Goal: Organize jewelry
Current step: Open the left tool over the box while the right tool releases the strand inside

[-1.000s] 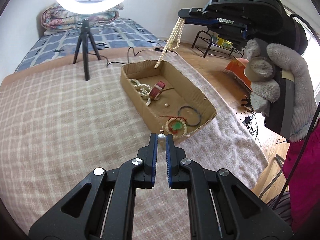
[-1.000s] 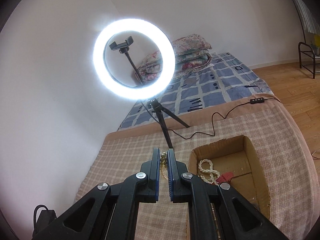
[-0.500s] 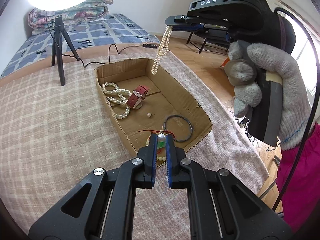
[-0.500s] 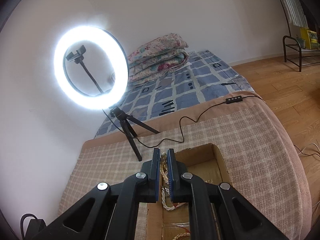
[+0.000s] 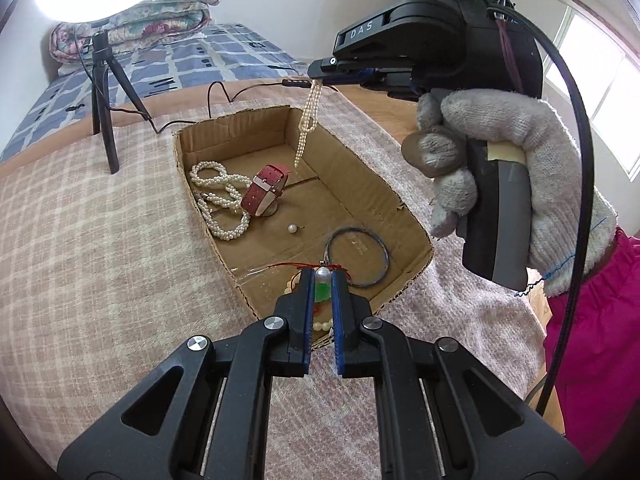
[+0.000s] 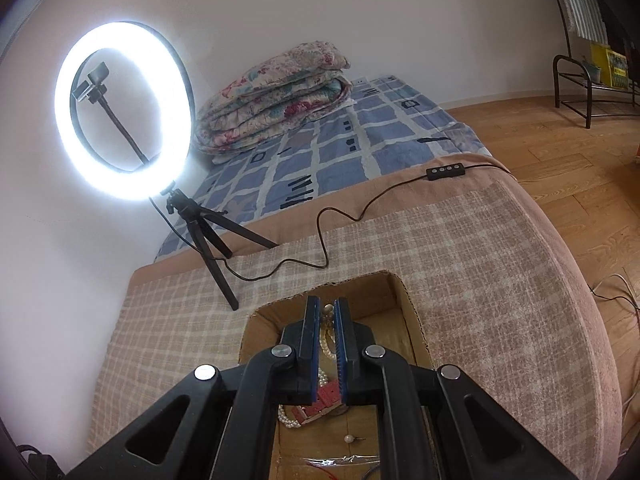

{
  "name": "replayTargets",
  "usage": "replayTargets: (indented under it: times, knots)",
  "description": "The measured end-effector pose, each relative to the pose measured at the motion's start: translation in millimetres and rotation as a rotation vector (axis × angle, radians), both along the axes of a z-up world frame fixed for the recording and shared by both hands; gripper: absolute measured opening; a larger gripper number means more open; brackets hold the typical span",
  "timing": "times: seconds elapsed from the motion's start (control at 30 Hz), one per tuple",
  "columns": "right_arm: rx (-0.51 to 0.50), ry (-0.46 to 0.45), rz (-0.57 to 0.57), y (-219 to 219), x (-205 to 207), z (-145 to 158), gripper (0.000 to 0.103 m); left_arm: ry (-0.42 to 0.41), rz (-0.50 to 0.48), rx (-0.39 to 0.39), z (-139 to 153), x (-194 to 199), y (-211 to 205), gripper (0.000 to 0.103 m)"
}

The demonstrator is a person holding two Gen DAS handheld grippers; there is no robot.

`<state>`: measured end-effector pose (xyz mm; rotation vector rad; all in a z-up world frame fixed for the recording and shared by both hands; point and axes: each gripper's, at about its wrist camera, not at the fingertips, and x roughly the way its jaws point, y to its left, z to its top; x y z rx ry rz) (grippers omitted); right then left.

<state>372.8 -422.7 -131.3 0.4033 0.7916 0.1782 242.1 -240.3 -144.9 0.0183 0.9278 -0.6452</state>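
Left gripper (image 5: 322, 280) — jaws nearly closed, angled downward. Right gripper (image 5: 318, 76) — jaws pinched together, gripped by a gloved hand (image 5: 500, 168).

Bright, sharp frames; ring light (image 6: 124, 110) blown out, window (image 5: 596, 96) glare, fisheye bending, dark vignette corners

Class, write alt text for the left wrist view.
Left tongs pinch a pearl pendant over a cardboard box of jewelry; right tongs, in a gloved hand, dangle a pearl strand above it.
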Motion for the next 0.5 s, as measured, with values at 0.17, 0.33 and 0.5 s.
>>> replayTargets:
  times: [0.17, 0.33, 0.5]
  knots:
    - [-0.010, 0.012, -0.001, -2.5, -0.3, -3.7, 0.006, 0.003, -0.003, 0.004, -2.6, 2.3, -1.2, 0.006]
    - [-0.016, 0.008, 0.008, -0.2, -1.1, -3.3, 0.016, -0.008, -0.010, 0.004, -1.6, 1.9, -2.9, 0.006]
    - [-0.034, -0.002, 0.014, 3.8, -3.0, 0.4, 0.046, -0.022, -0.003, 0.019, -2.9, 1.2, -2.4, 0.048]
